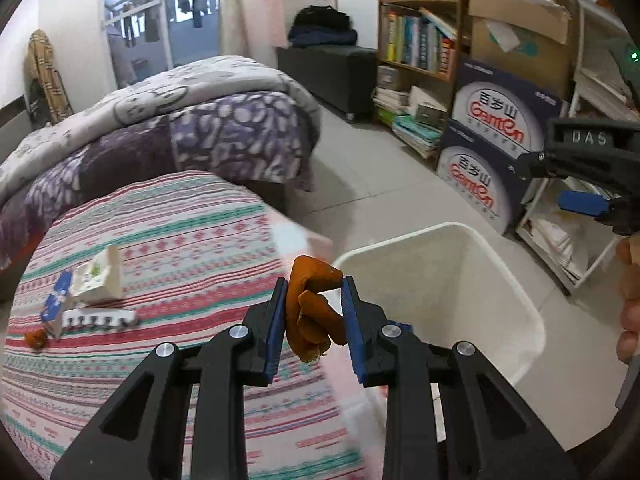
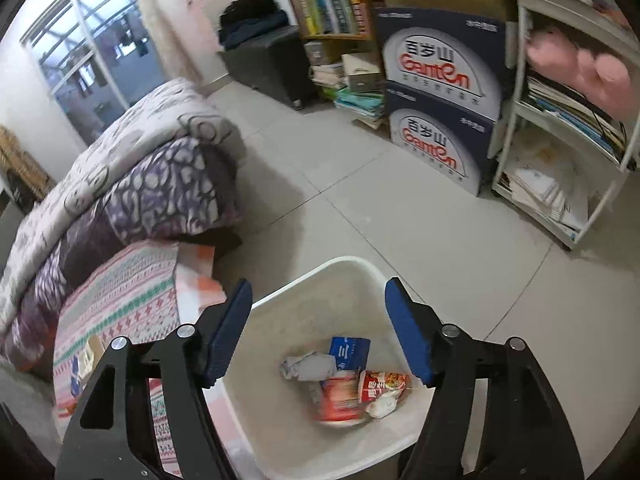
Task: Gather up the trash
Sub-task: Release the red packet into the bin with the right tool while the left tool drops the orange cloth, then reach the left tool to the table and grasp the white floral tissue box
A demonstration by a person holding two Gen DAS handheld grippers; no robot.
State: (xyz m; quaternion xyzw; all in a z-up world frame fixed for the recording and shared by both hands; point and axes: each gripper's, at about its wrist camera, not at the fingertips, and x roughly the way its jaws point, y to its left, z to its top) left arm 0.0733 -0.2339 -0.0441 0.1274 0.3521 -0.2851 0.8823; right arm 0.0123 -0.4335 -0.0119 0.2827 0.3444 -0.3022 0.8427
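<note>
My left gripper (image 1: 314, 312) is shut on an orange peel (image 1: 314, 312) and holds it over the bed edge, next to the rim of the white trash bin (image 1: 532, 320). On the striped bedcover (image 1: 180, 232) lie a crumpled milk carton (image 1: 100, 276), a white strip of packaging (image 1: 100, 320), a blue-and-white carton (image 1: 54, 308) and a small orange peel piece (image 1: 35, 338). My right gripper (image 2: 318, 332) is open and empty above the bin (image 2: 280, 420). Inside lie a red cup (image 2: 340, 400), a red wrapper (image 2: 384, 386), a blue packet (image 2: 350, 352) and crumpled paper (image 2: 308, 366). The right gripper also shows in the left wrist view (image 1: 588, 184).
A folded purple quilt (image 1: 192, 128) lies on the bed behind the striped cover. Stacked Ganten boxes (image 2: 440, 92), a bookshelf (image 1: 416, 32) and a white rack of papers (image 2: 560, 160) line the far side. Tiled floor (image 2: 400, 208) lies between bed and shelves.
</note>
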